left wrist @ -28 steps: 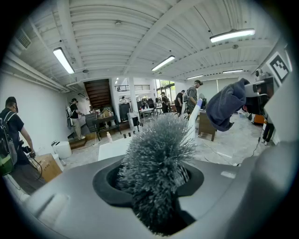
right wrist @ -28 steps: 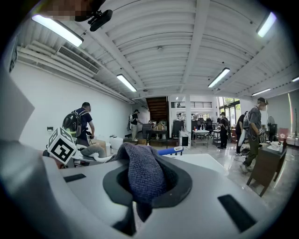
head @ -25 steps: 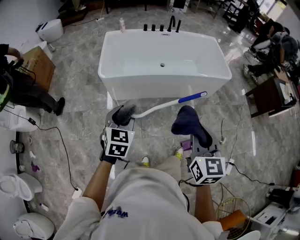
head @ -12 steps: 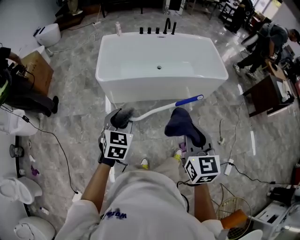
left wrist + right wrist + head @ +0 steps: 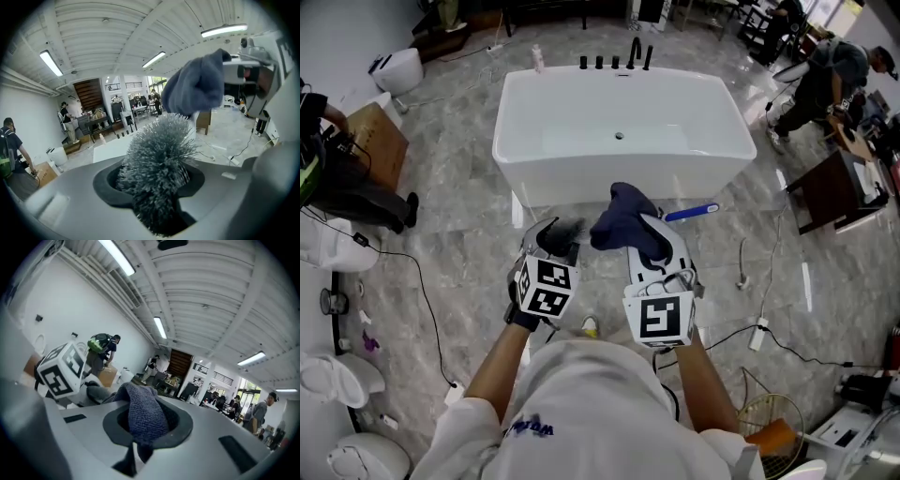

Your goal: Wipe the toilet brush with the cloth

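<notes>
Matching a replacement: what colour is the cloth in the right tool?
A plain dark blue knitted cloth, no pattern; the right gripper view shows it best.

The person wears a loose, light grey T-shirt (image 5: 591, 412) with short sleeves and a small blue print (image 5: 528, 427) on it. The left hand (image 5: 522, 312) is in a black glove (image 5: 517, 320). The left gripper (image 5: 558, 234) and the right gripper (image 5: 636, 234) have pale grey plastic bodies. Each has a white cube with black square markers (image 5: 546, 287).
</notes>
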